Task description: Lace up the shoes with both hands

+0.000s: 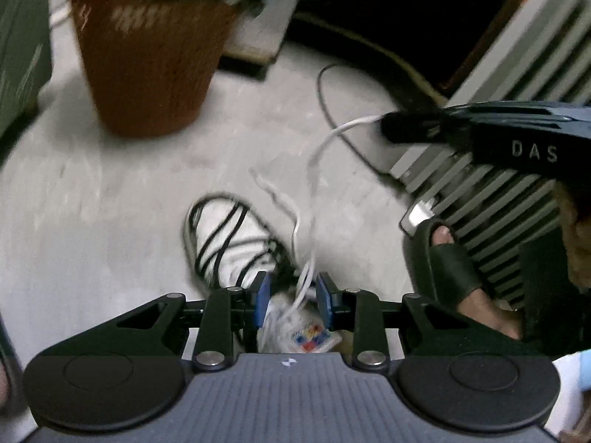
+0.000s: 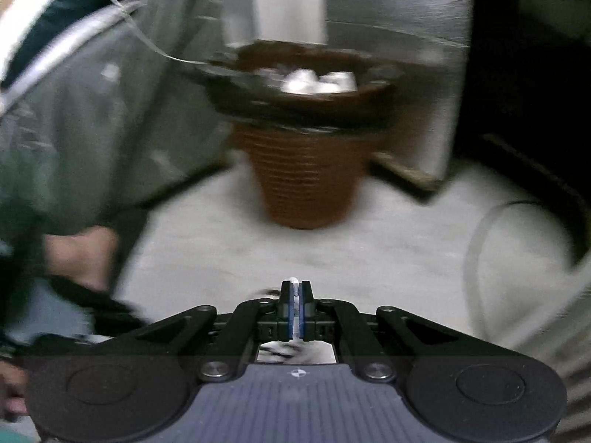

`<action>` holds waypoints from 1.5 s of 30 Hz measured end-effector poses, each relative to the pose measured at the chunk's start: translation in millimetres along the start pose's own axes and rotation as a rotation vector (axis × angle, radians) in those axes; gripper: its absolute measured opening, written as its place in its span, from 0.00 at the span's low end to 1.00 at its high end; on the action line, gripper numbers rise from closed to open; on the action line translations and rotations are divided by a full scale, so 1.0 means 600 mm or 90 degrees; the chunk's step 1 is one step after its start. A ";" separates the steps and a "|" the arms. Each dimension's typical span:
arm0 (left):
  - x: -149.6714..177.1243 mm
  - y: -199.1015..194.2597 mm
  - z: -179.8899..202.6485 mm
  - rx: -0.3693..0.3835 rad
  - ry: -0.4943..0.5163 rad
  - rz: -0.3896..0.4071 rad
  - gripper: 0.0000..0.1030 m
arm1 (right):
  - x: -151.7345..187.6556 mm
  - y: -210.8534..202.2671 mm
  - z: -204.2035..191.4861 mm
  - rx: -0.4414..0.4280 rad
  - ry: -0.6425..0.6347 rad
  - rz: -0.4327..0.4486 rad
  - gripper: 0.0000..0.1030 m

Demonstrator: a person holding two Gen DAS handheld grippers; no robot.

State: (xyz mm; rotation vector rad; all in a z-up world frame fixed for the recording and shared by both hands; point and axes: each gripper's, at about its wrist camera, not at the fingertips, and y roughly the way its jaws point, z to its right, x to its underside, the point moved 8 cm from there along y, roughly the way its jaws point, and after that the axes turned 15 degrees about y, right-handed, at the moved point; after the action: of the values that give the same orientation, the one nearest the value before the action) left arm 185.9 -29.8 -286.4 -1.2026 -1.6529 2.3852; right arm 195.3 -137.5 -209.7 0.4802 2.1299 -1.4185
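A white shoe [image 1: 236, 251] with black stripes lies on the floor just ahead of the left claw [image 1: 291, 302]. Its white lace [image 1: 314, 170] passes between that claw's parted fingers and rises to the right claw [image 1: 391, 129], pinched there.

The shoe [image 1: 236, 247] is smeared by motion, its heel hidden under the left gripper [image 1: 291, 304]. The brown basket [image 1: 147, 59] runs off the top edge. In the right wrist view, everything at left is blurred.
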 end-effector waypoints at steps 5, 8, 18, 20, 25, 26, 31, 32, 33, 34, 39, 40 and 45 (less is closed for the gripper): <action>-0.033 -0.008 0.024 -0.064 0.118 0.020 0.30 | -0.010 0.003 -0.025 -0.101 0.040 -0.030 0.03; -0.045 -0.011 0.028 -0.080 0.136 0.032 0.31 | -0.021 0.004 -0.027 -0.127 0.058 -0.041 0.03; -0.050 -0.032 -0.007 -0.137 0.138 0.054 0.31 | -0.024 0.001 -0.012 -0.165 0.110 -0.061 0.03; -0.054 -0.038 -0.008 -0.141 0.158 0.062 0.31 | -0.022 0.001 -0.015 -0.177 0.110 -0.071 0.03; -0.080 -0.046 0.018 -0.132 0.248 0.080 0.33 | -0.026 -0.004 -0.014 -0.186 0.105 -0.076 0.03; -0.083 -0.045 0.018 -0.131 0.241 0.083 0.33 | -0.027 -0.006 -0.012 -0.183 0.101 -0.077 0.03; -0.066 -0.037 -0.003 -0.116 0.157 0.067 0.34 | 0.008 0.018 0.033 -0.050 0.063 -0.129 0.03; -0.053 -0.032 -0.011 -0.111 0.133 0.056 0.34 | 0.020 0.024 0.047 -0.053 0.107 -0.136 0.03; -0.040 -0.029 -0.017 -0.107 0.110 0.047 0.34 | 0.032 0.029 0.060 -0.057 0.154 -0.143 0.03; -0.028 -0.025 -0.020 -0.104 0.091 0.039 0.34 | 0.047 0.034 0.073 -0.069 0.214 -0.149 0.03; 0.026 -0.008 -0.037 -0.092 0.033 -0.004 0.34 | 0.100 0.050 0.095 -0.096 0.346 -0.164 0.03; 0.032 -0.005 -0.039 -0.089 0.021 -0.008 0.34 | 0.104 0.052 0.091 -0.090 0.333 -0.169 0.03; 0.053 -0.002 -0.056 0.023 -0.195 0.028 0.33 | 0.098 0.048 0.060 -0.138 0.327 -0.135 0.04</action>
State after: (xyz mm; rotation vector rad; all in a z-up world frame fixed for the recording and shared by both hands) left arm 182.5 10.4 -308.7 -0.9149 -1.6608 2.7278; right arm 173.1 -159.5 -277.5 0.5969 2.7803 -1.2440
